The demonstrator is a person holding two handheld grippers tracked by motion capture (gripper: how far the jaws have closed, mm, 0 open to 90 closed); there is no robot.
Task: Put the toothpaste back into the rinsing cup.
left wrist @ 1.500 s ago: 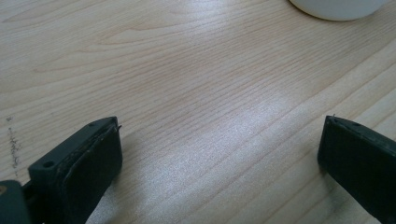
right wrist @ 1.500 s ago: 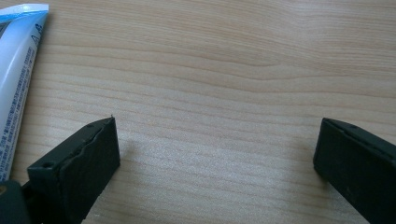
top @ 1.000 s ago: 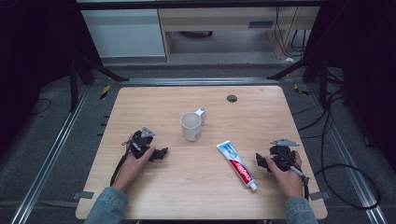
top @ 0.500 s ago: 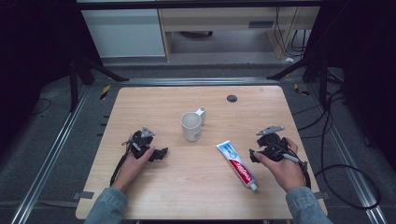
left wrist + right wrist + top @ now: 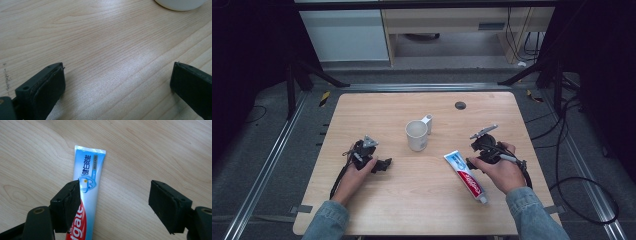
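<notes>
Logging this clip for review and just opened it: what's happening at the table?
A person sits at a wooden table with a tool in each hand. The right tool hangs open over a toothpaste tube lying flat; one jaw overlaps the tube, so nothing is gripped. The left tool is open too, low over bare wood and pointed toward a white mug standing mid-table. A small dark round spot sits near the far edge.

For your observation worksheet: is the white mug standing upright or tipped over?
Upright: the white mug shows its open rim facing up, base on the table.
</notes>
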